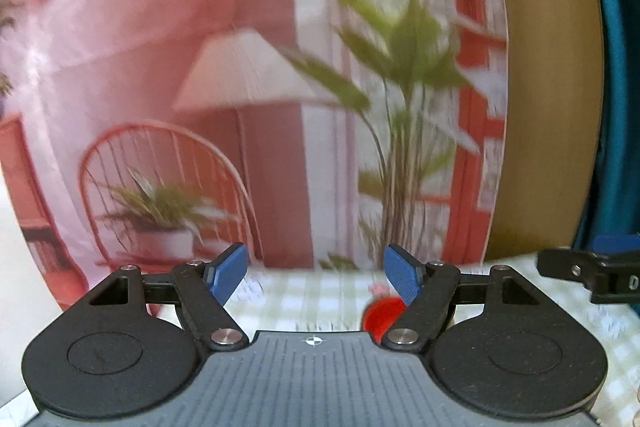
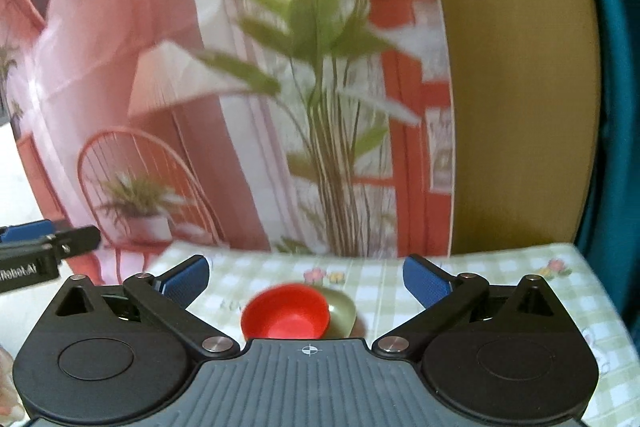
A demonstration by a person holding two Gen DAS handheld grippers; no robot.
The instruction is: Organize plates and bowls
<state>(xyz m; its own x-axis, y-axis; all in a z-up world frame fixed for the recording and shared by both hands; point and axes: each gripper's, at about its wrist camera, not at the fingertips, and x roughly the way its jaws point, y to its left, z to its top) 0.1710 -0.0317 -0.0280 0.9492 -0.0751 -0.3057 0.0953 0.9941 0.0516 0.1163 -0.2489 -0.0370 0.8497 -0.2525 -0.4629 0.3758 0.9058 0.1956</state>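
Observation:
A red bowl point(image 2: 286, 313) sits on the green checked tablecloth point(image 2: 500, 271), with an olive-green bowl point(image 2: 343, 311) close behind it on the right; whether they touch I cannot tell. My right gripper point(image 2: 307, 281) is open and empty, above and just short of the red bowl. My left gripper point(image 1: 314, 273) is open and empty; the red bowl point(image 1: 380, 315) shows partly behind its right finger. Each gripper shows at the edge of the other's view: the right one point(image 1: 592, 273), the left one point(image 2: 40, 247).
A printed backdrop point(image 2: 240, 87) of a pink room with a chair, lamp and plants stands at the table's far edge. A tan panel point(image 2: 516, 87) and teal fabric point(image 2: 616, 107) are to its right. The tablecloth's right edge point(image 2: 608, 307) is near.

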